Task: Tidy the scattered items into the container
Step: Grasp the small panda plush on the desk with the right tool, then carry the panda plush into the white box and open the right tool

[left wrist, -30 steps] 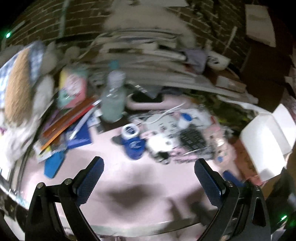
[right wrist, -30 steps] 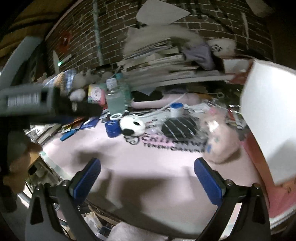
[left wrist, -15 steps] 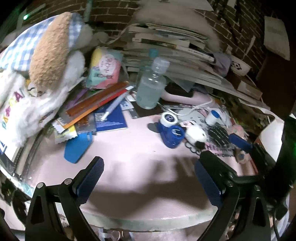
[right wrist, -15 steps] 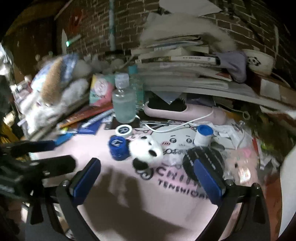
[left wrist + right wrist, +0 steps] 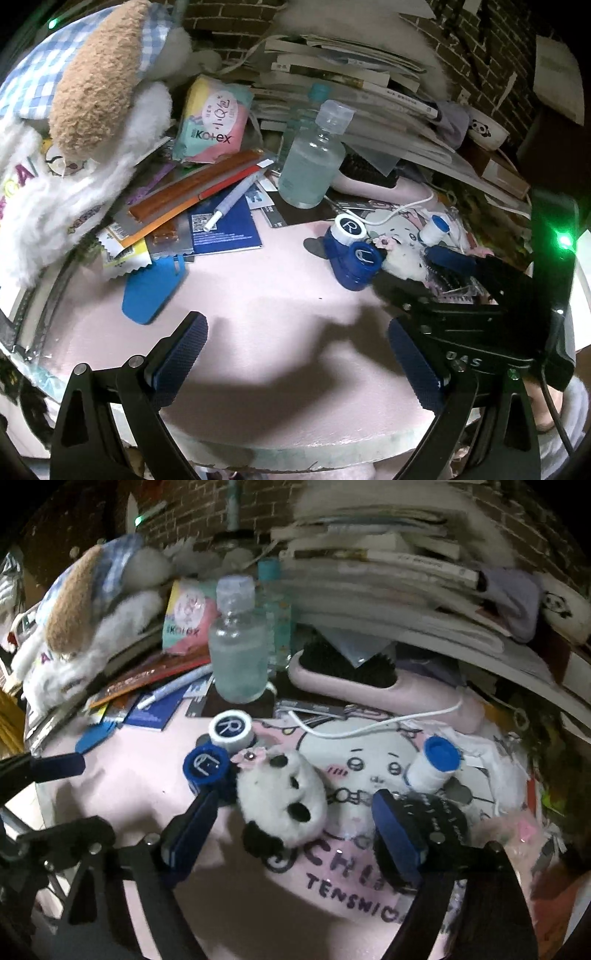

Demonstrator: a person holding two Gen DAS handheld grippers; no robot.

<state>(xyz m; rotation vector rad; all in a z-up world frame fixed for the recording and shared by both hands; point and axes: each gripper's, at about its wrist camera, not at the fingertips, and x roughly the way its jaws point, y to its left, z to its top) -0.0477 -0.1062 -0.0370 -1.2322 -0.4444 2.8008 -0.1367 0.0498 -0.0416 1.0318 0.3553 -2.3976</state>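
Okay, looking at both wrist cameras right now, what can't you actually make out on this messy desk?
- Container: in neither view.
- Panda plush: in the left wrist view, mostly hidden behind the right gripper.
- Book stack: motion-blurred in the right wrist view, titles unreadable.
- Black mesh item: partly covered by a right finger.

The left gripper hangs low with its 2 blue-padded jaws spread wide, nothing between them. The right gripper reaches forward to its right, jaws also parted; its far fingertips look blurred, so any contact is unclear.
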